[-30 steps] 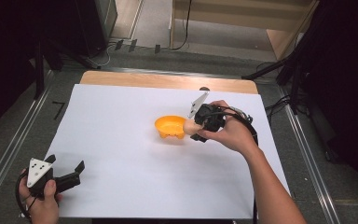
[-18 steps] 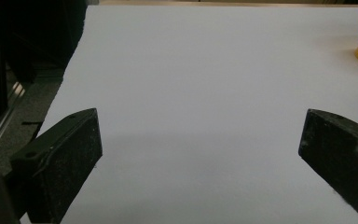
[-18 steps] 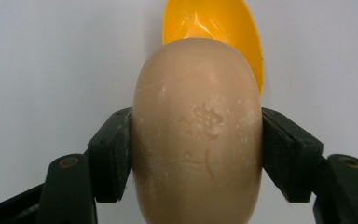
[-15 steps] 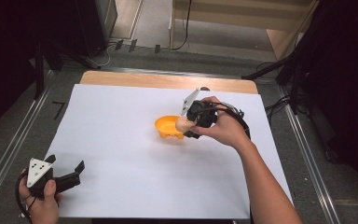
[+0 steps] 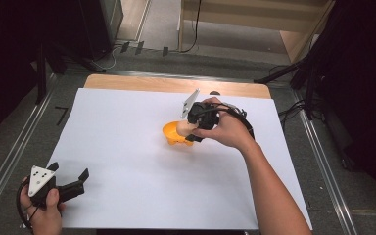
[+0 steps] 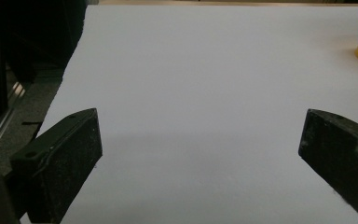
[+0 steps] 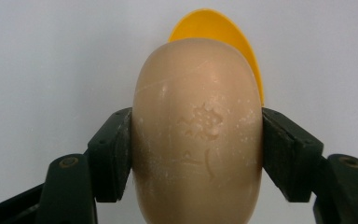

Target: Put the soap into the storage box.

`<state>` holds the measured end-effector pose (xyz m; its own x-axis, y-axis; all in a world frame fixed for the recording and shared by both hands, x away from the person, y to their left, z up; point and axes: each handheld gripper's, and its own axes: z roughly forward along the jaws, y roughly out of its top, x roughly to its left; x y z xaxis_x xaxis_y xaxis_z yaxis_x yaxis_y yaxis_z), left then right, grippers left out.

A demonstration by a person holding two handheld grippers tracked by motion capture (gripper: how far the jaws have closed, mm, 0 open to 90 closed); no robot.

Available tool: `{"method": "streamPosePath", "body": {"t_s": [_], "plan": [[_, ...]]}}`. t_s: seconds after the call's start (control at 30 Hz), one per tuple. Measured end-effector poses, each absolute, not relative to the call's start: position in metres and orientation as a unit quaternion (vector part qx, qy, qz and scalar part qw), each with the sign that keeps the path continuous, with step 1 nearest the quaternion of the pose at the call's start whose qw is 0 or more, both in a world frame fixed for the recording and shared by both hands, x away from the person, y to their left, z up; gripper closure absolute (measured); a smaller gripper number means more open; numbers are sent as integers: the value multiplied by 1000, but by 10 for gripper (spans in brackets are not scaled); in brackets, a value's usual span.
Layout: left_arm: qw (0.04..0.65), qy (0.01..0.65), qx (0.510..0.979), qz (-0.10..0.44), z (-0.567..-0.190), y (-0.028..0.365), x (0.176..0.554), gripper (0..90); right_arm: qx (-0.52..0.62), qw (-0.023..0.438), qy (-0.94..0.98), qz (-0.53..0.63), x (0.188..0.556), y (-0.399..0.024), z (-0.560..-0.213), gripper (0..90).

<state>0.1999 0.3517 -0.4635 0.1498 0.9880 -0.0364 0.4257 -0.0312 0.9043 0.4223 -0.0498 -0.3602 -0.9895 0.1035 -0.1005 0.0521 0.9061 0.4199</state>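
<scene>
Right gripper view shows the right claw (image 7: pixel 196 154) clenching a beige egg (image 7: pixel 198 126) — the high view adds the left claw (image 5: pixel 78 182), released.

A pale beige egg (image 7: pixel 198 126), faintly scuffed with whitish specks, is clamped between the black jaws of the right tool (image 5: pixel 192 131). Just beyond that tool a bright yellow-orange egg cup (image 5: pixel 174 134) is seen. The tabletop (image 5: pixel 127 147) is covered in plain white, edged in light wood. The left tool (image 5: pixel 73 183) is black with a grey plate.

egg (image 7: pixel 198 135) hides most of yellow cup (image 7: pixel 223 37), perhaps
</scene>
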Motion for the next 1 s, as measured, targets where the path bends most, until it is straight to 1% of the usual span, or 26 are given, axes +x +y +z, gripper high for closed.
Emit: {"method": "streamPosePath", "body": {"t_s": [0.43, 1.0], "plan": [[416, 557, 634, 338, -463, 352, 200, 0, -3, 62, 975, 215, 432, -36, -367, 331], [418, 557, 633, 339, -464, 352, 200, 0, -12, 58, 976, 208, 445, -25, -380, 330]]}}
